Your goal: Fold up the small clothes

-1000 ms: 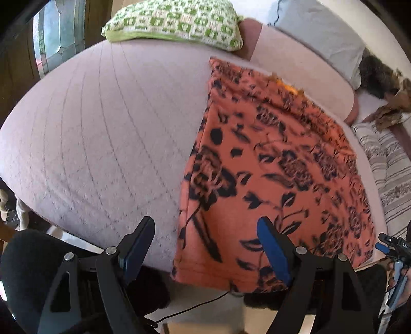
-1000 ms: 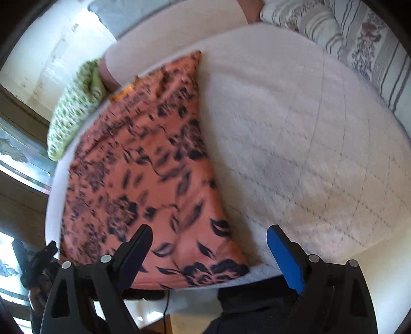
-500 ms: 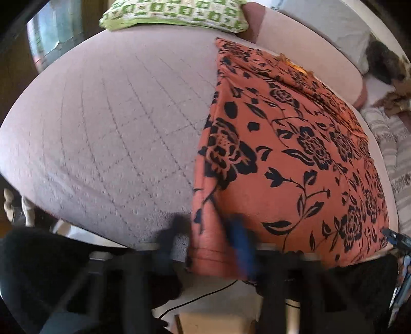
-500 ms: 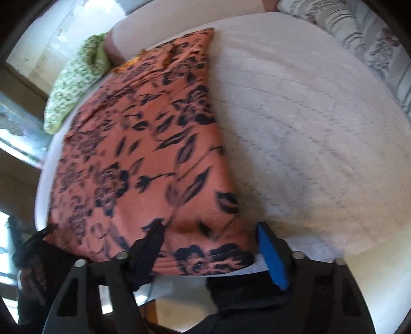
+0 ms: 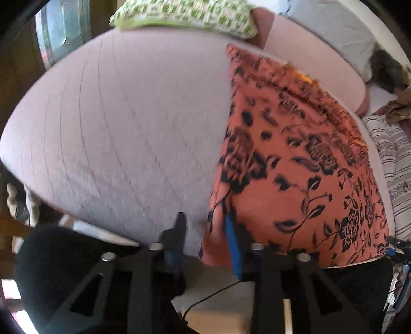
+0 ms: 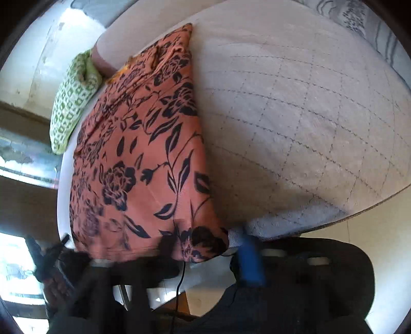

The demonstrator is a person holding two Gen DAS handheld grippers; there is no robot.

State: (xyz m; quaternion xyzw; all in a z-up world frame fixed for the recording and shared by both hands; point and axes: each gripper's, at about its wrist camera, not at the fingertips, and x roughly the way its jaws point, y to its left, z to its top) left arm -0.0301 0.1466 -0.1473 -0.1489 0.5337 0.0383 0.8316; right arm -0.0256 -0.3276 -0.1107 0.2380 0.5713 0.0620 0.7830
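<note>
An orange garment with a black flower print [image 5: 295, 159] lies flat on a pale quilted bed; it also shows in the right wrist view [image 6: 138, 154]. My left gripper [image 5: 205, 231] straddles the garment's near left corner at the bed edge, jaws narrowed around the hem. My right gripper [image 6: 208, 244] straddles the near right corner, jaws narrowed but still blurred, one finger on the cloth and the blue finger [image 6: 249, 259] beside it.
A green patterned pillow [image 5: 185, 12] lies at the bed's far edge. A striped pillow [image 5: 393, 159] lies to the right. The quilted bedspread [image 6: 308, 115] stretches right of the garment. A dark cable [image 6: 179, 280] hangs below the bed edge.
Both grippers moved forward to the garment's near hem corners and their jaws closed in from wide open to narrow around the cloth.
</note>
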